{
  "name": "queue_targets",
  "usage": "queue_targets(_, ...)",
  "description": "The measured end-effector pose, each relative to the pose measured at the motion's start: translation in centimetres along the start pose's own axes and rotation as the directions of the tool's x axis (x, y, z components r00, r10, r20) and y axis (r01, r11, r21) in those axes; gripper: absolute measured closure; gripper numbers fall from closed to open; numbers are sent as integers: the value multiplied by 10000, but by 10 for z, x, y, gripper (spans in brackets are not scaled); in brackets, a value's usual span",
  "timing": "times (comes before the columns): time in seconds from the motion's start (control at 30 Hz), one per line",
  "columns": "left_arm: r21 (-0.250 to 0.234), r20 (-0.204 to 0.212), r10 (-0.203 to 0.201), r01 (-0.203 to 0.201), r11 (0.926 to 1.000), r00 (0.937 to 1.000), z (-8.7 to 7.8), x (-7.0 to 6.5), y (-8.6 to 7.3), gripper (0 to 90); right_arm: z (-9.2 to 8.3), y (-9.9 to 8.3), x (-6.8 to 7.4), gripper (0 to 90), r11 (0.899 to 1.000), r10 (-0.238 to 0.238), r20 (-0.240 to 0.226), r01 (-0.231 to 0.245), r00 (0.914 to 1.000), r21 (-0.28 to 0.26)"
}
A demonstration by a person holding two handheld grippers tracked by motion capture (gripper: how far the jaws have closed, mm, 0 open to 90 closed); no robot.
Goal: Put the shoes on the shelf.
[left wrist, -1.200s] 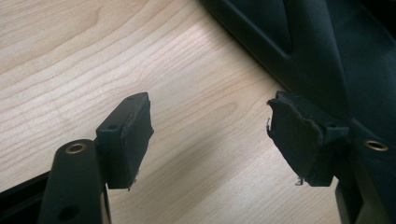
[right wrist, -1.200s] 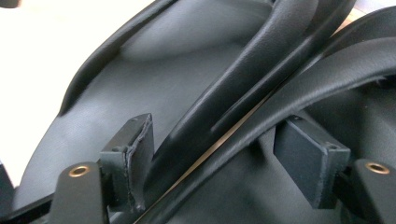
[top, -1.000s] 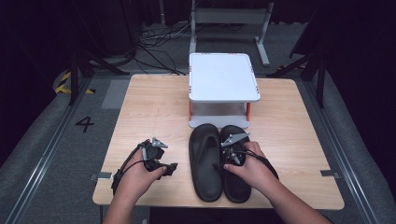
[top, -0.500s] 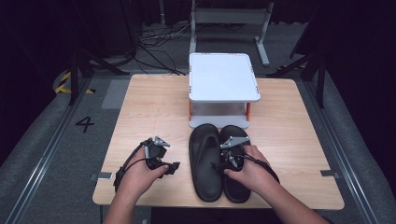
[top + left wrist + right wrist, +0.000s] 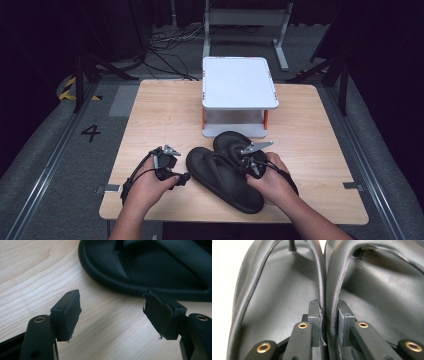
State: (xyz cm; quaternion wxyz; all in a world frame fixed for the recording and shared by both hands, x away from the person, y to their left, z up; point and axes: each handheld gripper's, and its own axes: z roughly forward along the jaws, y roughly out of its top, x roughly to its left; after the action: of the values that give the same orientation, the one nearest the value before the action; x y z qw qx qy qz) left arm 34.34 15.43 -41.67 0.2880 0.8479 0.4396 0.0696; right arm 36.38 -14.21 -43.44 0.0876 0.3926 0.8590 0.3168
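Note:
Two black flip-flops lie at the front middle of the wooden table [image 5: 165, 110]. The nearer flip-flop [image 5: 220, 180] lies slantwise, and the other flip-flop [image 5: 231, 142] pokes out behind it toward the stand. My right gripper [image 5: 245, 162] has just been closing and now pinches the inner straps of both between its pads. In the right gripper view the gripper [image 5: 328, 322] holds the left strap [image 5: 320, 277] and the right strap [image 5: 333, 282] pressed together. My left gripper [image 5: 182, 177] rests open on the table just left of the nearer flip-flop [image 5: 155, 270], with nothing between its pads [image 5: 71, 311].
A white two-level stand [image 5: 239, 82] with orange legs sits at the back middle of the table, close behind the flip-flops. Bare wood lies to the left and right. Dark floor with cables and metal frames surrounds the table.
The right gripper's jaws have closed on the two inner straps. The flip-flops, side by side before, have swung so the nearer one lies diagonally. The left hand stayed put.

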Motion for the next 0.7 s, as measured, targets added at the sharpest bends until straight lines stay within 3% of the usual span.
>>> queue_targets(0.3, -192, 6, -175, 175, 9997, 9998, -2, 3, 3, 300, -22, 10, -10, 773, 9949, 668, 524, -625, 9964, -786)
queue_targets(0.4, -179, 91, -49, 50, 9998, 9999, -2, 4, 5, 300, -26, 15, -17, 774, 9869, 1103, 602, -1022, 9921, -1252)
queue_targets(0.57, -277, 151, -51, 55, 9996, 9999, -1, 5, 9, 300, -29, 26, -25, 774, 9805, 1466, 703, -1355, 9867, -1422)
queue_targets(0.7, -279, 225, -52, 58, 9996, 9997, 0, 7, 11, 300, -30, 34, -34, 773, 9699, 1917, 796, -1764, 9782, -1676)
